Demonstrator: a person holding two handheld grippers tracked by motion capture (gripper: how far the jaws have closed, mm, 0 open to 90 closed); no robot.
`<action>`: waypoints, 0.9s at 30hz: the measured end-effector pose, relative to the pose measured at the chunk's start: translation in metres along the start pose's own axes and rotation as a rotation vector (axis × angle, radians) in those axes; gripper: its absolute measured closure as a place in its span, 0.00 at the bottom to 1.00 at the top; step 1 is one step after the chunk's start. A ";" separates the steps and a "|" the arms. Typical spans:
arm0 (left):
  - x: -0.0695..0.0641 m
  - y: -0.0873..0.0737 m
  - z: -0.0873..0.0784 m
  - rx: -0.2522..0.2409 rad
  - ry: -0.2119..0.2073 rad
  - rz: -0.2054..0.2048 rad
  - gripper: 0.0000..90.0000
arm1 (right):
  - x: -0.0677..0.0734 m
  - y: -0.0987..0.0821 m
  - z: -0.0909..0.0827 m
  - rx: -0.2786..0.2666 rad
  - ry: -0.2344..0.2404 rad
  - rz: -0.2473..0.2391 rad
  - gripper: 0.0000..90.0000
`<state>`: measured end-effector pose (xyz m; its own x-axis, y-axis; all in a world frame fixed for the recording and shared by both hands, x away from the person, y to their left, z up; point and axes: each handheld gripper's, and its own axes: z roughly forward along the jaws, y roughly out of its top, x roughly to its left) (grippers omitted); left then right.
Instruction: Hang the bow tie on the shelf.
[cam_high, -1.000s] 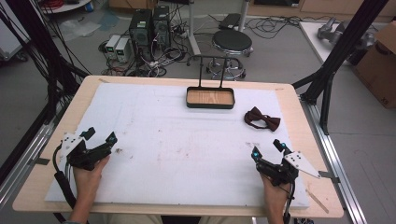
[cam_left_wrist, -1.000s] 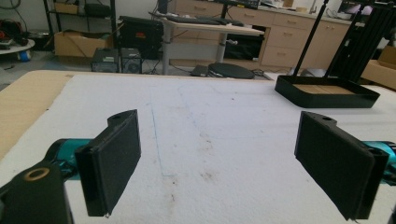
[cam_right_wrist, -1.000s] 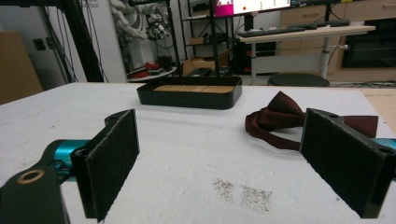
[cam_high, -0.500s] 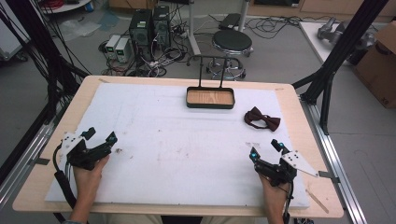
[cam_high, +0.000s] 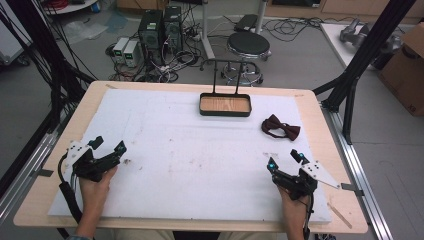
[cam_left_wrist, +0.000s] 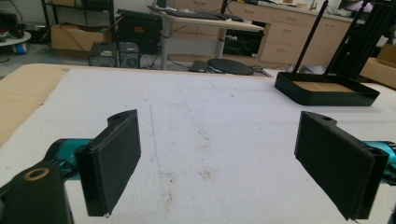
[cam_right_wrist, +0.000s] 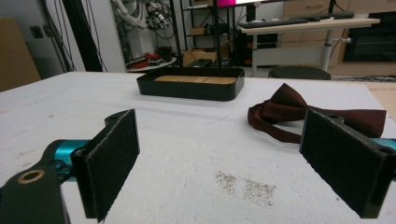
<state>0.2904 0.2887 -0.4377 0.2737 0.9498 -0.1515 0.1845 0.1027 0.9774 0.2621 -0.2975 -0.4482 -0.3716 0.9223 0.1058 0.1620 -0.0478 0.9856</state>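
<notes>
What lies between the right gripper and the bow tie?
Nothing: in the high view, bare white mat separates the open right gripper from the bow tie; the right gripper view adds a faint brown smudge.

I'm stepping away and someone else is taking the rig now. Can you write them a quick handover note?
Left claw: open, holding nothing, low over the white mat's left side.
Right claw: open, holding nothing, near the mat's right front.
Bow tie: flat on the mat, ahead of the right claw, untouched.
Tray: at the far edge, nothing in it.
Done: nothing.
Left: probably grasp the bow tie and move it, perhaps into the tray.
</notes>
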 end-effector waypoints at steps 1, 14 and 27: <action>0.000 0.000 0.000 -0.002 0.000 -0.006 0.17 | 0.000 0.000 0.000 0.007 -0.005 0.004 0.12; 0.000 0.000 0.000 0.003 0.004 -0.002 0.17 | -0.018 0.018 0.013 0.079 0.008 0.007 0.12; 0.000 0.000 0.001 0.003 0.001 -0.001 0.17 | -0.077 0.052 0.074 0.311 0.028 -0.047 0.19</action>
<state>0.2912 0.2881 -0.4378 0.2729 0.9500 -0.1520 0.1877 0.1024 0.9769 0.3668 -0.3422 -0.4145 -0.4100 0.9095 0.0692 0.4141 0.1180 0.9025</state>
